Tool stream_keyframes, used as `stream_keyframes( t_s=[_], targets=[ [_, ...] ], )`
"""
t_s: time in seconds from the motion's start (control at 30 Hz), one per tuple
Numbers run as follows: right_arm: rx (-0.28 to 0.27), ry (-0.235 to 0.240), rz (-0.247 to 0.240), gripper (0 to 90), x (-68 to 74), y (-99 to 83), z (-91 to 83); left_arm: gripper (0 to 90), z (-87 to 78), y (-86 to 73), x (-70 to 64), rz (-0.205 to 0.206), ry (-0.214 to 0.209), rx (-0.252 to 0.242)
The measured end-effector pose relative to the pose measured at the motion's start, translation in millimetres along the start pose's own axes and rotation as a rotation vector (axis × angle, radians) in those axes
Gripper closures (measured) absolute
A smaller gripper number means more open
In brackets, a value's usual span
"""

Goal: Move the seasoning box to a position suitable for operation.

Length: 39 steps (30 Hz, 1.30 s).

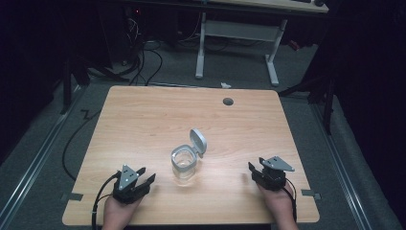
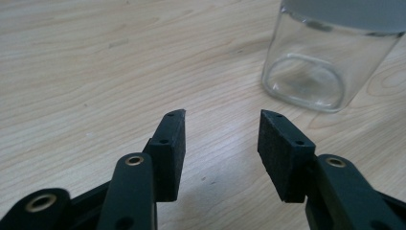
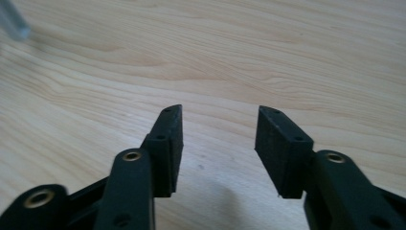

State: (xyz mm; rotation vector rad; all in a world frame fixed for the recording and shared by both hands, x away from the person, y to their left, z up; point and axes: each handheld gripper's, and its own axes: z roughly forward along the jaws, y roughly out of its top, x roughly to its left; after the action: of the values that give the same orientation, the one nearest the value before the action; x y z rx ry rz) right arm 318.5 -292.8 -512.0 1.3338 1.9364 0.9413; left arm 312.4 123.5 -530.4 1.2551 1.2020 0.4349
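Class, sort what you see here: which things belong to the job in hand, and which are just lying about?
In the job:
- glass jar, upright, its hinged lid flipped open
- left gripper, open
- right gripper, open

Lying about:
- table, bearing the jar
- white desk frame behind
- cables on the floor

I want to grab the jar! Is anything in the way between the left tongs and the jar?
No, nothing visible is in the way. The left tongs are open and empty, and bare wooden table lies between them and the glass jar, which stands with its lid flipped open.
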Motion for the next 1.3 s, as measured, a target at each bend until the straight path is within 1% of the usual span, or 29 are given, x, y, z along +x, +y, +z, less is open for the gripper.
stream_keyframes(
  t_s=[0.03,0.1,0.13,0.17,0.23,0.33,0.37,0.43,0.5,0.53,0.6,0.67,0.7,0.73,0.8,0.87,0.9,0.93,1.0,1.03,1.07,1.13,1.2,1.27,1.3],
  targets=[
    [-0.004,0.020,0.014,54.1,0.1,-0.6,-0.9,52.7,0.1,0.8,-1.5,-0.011,-0.003,0.000],
    [0.010,0.078,0.048,56.9,-0.3,-3.5,-0.6,54.4,0.5,2.5,-4.4,-0.031,-0.014,0.009],
    [0.014,0.098,0.059,58.1,0.1,-5.4,0.1,55.0,0.5,2.5,-4.4,-0.031,-0.014,0.009],
    [0.021,0.107,0.066,58.1,0.2,-6.3,0.4,55.4,0.2,3.4,-5.4,-0.032,-0.027,0.012],
    [0.024,0.109,0.068,58.2,-0.1,-6.7,1.0,55.5,0.3,4.0,-5.1,-0.029,-0.029,0.012],
    [0.044,0.108,0.110,59.1,1.5,-9.9,0.6,55.8,1.4,6.6,-2.3,-0.044,-0.042,0.009],
    [0.042,0.107,0.102,59.1,1.9,-10.3,0.6,55.7,1.4,6.6,-2.3,-0.044,-0.042,0.009],
    [0.041,0.108,0.105,59.0,3.5,-10.3,-0.3,55.2,1.6,5.7,-1.1,-0.027,-0.043,0.016],
    [0.038,0.105,0.108,59.0,3.9,-10.1,-0.5,55.1,1.1,5.6,-0.8,-0.024,-0.043,0.013],
    [0.028,0.098,0.103,59.3,6.0,-9.3,-0.4,55.2,0.3,5.4,-0.5,-0.019,-0.046,0.011],
    [0.024,0.103,0.098,61.6,8.9,-8.6,0.2,55.1,0.6,4.9,0.5,-0.014,-0.043,0.018],
    [0.012,0.110,0.080,62.0,13.8,-7.8,0.8,55.2,1.3,4.3,0.8,-0.011,-0.041,0.021],
    [0.012,0.110,0.080,62.0,13.8,-7.8,0.8,55.2,2.0,4.0,1.2,-0.007,-0.039,0.023],
    [0.007,0.116,0.069,61.5,17.6,-7.0,0.9,55.3,2.3,4.0,1.3,-0.010,-0.041,0.023],
    [0.002,0.132,0.066,60.4,22.4,-5.6,1.2,55.8,2.5,3.5,1.4,-0.014,-0.047,0.017],
    [-0.006,0.162,0.065,59.7,30.1,-2.5,2.8,54.9,2.4,2.3,1.4,-0.014,-0.047,0.017],
    [-0.006,0.162,0.065,59.7,30.1,-2.5,2.8,54.6,2.4,2.3,1.4,-0.014,-0.047,0.017],
    [-0.003,0.181,0.060,59.8,34.9,0.1,4.9,53.9,1.9,2.6,1.5,-0.015,-0.049,0.014],
    [-0.007,0.200,0.047,60.2,39.7,2.4,6.5,52.4,0.3,4.0,0.8,-0.016,-0.053,0.004],
    [-0.007,0.200,0.047,60.2,39.7,2.4,6.5,52.2,0.3,4.0,0.8,-0.016,-0.053,0.004],
    [0.000,0.216,0.039,61.0,46.6,4.5,8.7,52.2,-0.3,5.2,0.2,-0.020,-0.057,0.015],
    [0.005,0.221,0.033,60.9,49.1,5.0,9.8,52.2,-0.9,6.2,-0.4,-0.025,-0.064,0.021],
    [0.018,0.228,0.010,62.1,57.0,6.0,12.8,52.4,-1.4,7.1,-0.3,-0.024,-0.067,0.017],
    [0.015,0.241,-0.007,64.0,67.6,7.7,15.9,52.2,-1.4,6.6,-0.2,-0.019,-0.065,0.017],
    [0.015,0.241,-0.007,64.0,67.6,7.7,15.9,52.2,-1.3,6.2,0.0,-0.018,-0.066,0.019]
  ],
)
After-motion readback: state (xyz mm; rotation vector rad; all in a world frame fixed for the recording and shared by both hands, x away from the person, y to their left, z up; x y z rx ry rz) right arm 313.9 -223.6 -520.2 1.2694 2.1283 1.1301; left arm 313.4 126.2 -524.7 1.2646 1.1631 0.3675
